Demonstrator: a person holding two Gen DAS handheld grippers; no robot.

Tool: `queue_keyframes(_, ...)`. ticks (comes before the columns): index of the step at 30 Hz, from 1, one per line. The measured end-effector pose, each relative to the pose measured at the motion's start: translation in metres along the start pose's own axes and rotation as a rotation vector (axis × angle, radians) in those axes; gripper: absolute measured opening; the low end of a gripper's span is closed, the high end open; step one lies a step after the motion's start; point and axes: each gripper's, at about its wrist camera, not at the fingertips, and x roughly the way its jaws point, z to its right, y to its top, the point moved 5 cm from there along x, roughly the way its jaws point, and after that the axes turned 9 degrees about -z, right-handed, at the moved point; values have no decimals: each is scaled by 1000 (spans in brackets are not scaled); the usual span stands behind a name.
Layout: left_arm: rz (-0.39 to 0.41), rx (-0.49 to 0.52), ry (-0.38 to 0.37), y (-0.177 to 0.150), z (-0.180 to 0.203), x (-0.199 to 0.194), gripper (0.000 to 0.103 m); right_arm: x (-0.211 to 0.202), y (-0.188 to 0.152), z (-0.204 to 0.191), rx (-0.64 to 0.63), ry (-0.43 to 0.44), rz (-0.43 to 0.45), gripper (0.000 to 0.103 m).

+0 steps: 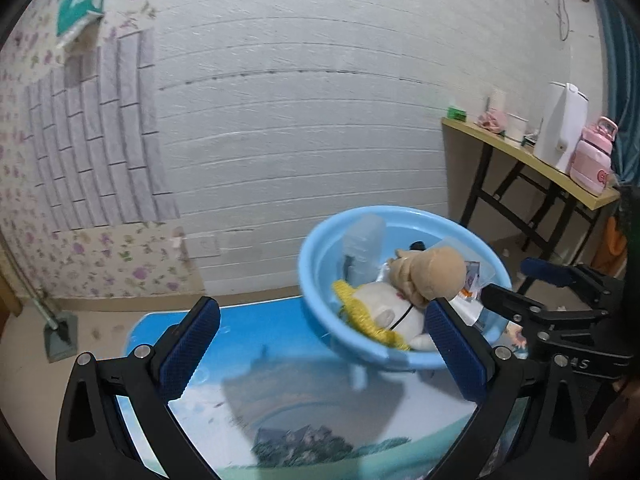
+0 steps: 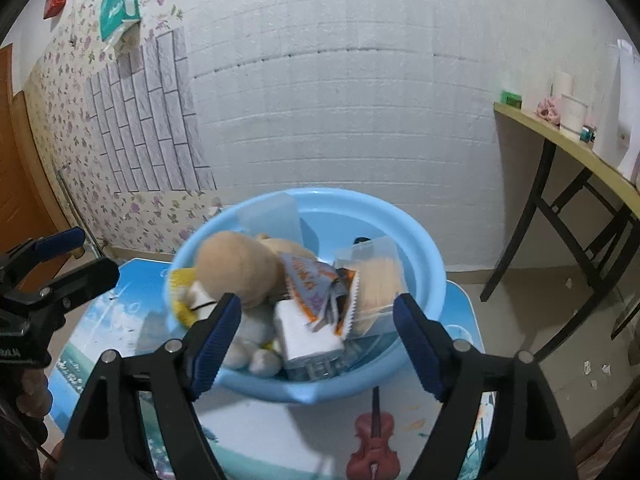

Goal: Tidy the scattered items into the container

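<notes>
R fingers [image 2: 416,344] apart over blue basin [image 2: 424,280]; side table [image 2: 560,140] nr wall.

I am in a room of a home, I think a simple living room or bedroom. The wall [image 1: 300,100] before me has white brick-pattern panels, and beside them an old flower wallpaper [image 2: 76,128]. I work at a small low table [image 1: 280,400] with a printed landscape picture on its top. At my right a folding table [image 1: 532,156] carries a white kettle [image 1: 562,124], a pink bottle [image 1: 594,156] and cups. At the left edge I see a wooden door [image 2: 16,184].
</notes>
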Motion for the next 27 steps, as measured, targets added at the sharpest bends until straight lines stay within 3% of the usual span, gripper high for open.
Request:
queue_keyframes(8, -3, -81, 9, -20, -24, -37, 103, -36, -5, -34, -30, -20, 46, 101)
queue_keyframes(17, -5, -96, 85, -36, -36, -61, 103, -57, -17, -51, 7, -21, 32, 103)
queue_keyframes(27, -9, -162, 98, -52, -45, -69, 103, -62, -28, -49, -8, -15, -7, 103)
